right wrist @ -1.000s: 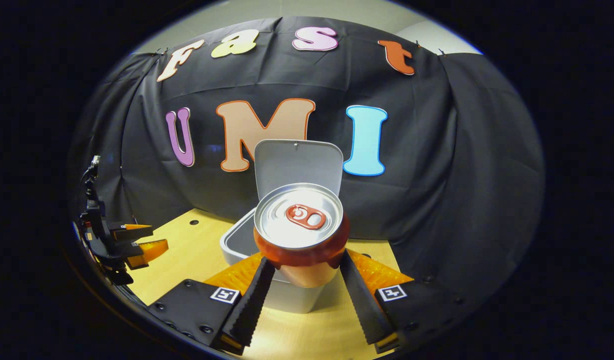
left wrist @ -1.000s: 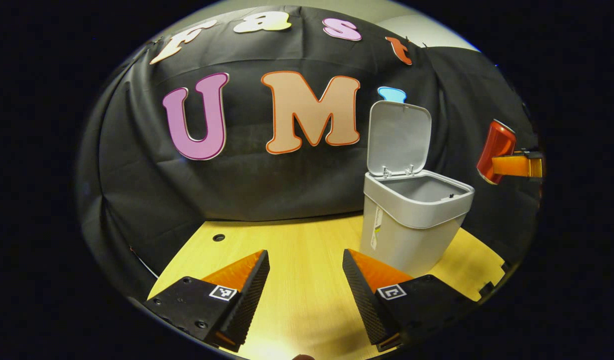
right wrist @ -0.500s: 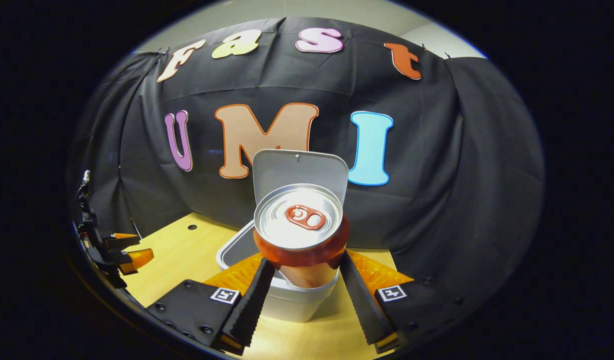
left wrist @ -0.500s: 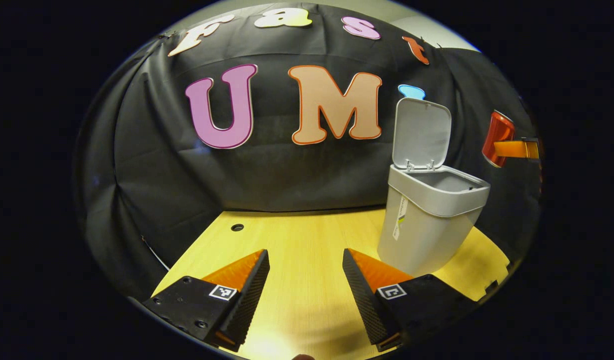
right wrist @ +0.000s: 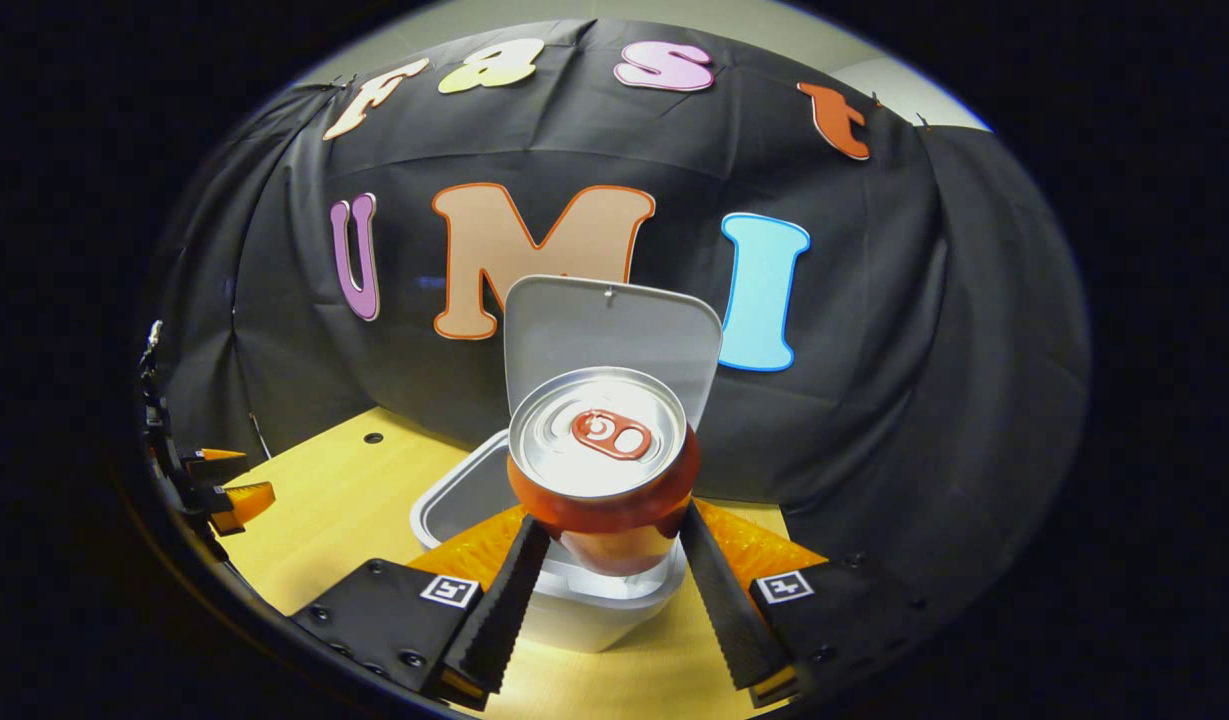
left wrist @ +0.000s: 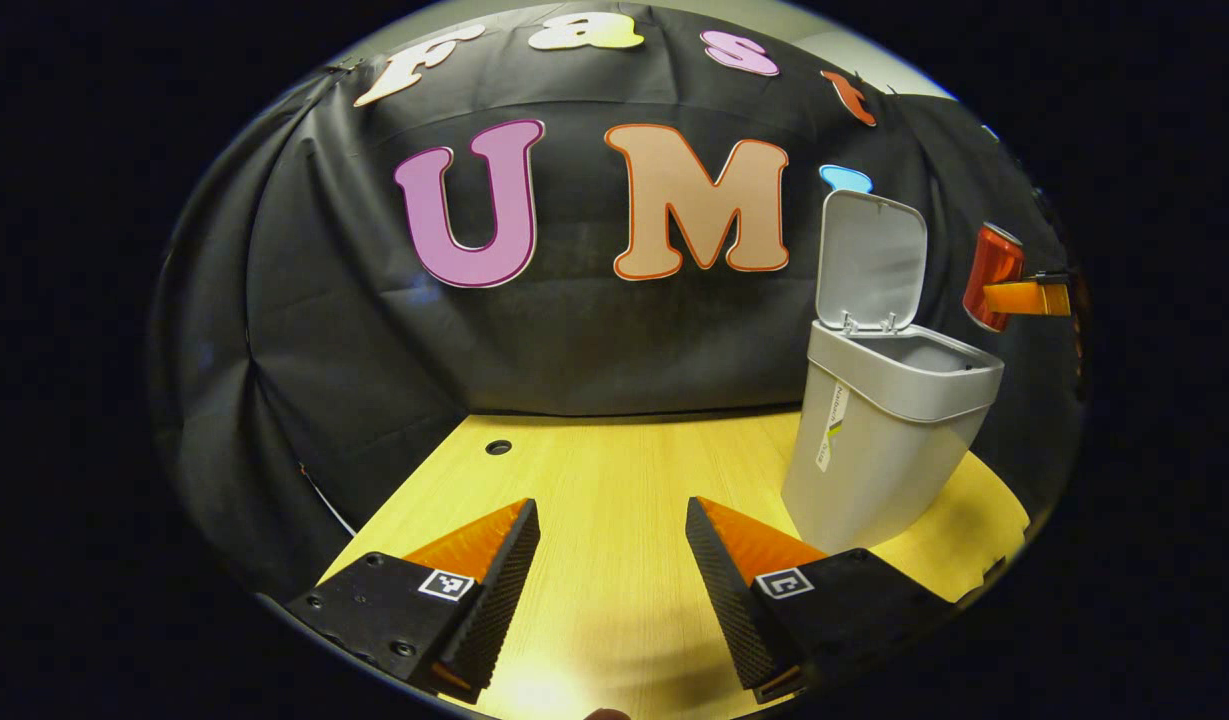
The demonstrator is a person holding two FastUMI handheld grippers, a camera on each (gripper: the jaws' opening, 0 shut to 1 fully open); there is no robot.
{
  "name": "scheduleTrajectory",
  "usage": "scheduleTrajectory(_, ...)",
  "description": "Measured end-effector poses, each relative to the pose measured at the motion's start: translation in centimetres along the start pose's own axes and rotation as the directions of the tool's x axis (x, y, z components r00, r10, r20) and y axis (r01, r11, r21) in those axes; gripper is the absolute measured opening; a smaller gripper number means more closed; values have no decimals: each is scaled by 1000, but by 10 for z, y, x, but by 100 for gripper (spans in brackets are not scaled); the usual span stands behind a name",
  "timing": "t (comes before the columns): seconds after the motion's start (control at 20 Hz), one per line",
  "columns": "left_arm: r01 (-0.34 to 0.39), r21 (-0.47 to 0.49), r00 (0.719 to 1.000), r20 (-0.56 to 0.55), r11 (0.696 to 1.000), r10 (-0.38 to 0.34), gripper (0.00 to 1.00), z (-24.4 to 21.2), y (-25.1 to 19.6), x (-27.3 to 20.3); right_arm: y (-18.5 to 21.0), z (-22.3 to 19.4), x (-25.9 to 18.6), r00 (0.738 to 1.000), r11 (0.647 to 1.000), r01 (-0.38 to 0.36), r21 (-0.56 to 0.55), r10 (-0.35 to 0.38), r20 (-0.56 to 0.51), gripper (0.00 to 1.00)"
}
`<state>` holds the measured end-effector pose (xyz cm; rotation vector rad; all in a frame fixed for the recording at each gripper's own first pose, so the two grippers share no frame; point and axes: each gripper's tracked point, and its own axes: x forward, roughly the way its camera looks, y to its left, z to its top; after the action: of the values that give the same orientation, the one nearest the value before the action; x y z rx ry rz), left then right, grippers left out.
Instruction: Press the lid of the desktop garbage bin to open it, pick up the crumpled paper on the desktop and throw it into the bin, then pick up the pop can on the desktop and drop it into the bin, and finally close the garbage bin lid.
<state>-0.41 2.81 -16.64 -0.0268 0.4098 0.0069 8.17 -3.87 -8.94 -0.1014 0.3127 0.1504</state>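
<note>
Your right gripper [right wrist: 604, 560] clamps the one red aluminium pop can [right wrist: 602, 462] with both ribbed fingers, holding it above the open mouth of the single pale grey plastic bin [left wrist: 879, 430], whose flat rounded lid [left wrist: 871, 260] stands upright. The can hides much of the bin's inside, so you cannot make out any paper there. Your left gripper [left wrist: 612, 560] hangs spread and empty over the smooth yellow wooden table [left wrist: 614, 470], the bin standing toward its right edge.

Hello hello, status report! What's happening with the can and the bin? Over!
Right tool shut on pop can, held above the garbage bin. Lid up, bin open. Left tool open, empty, over the desktop. Nothing in the way.
</note>
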Motion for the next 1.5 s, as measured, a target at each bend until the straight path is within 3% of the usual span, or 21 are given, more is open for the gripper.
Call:
scheduleTrajectory(0.65,-2,11,1000,-12,1000,2,86,-3,0,4,-7,-43,20,989,1000,11,16,-9,-147,86)
scheduleTrajectory(1.5,1,27,1000,-9,1000,-1,86,-1,-2,7,-8,-59,30,981,1000,10,30,-4,-196,85)
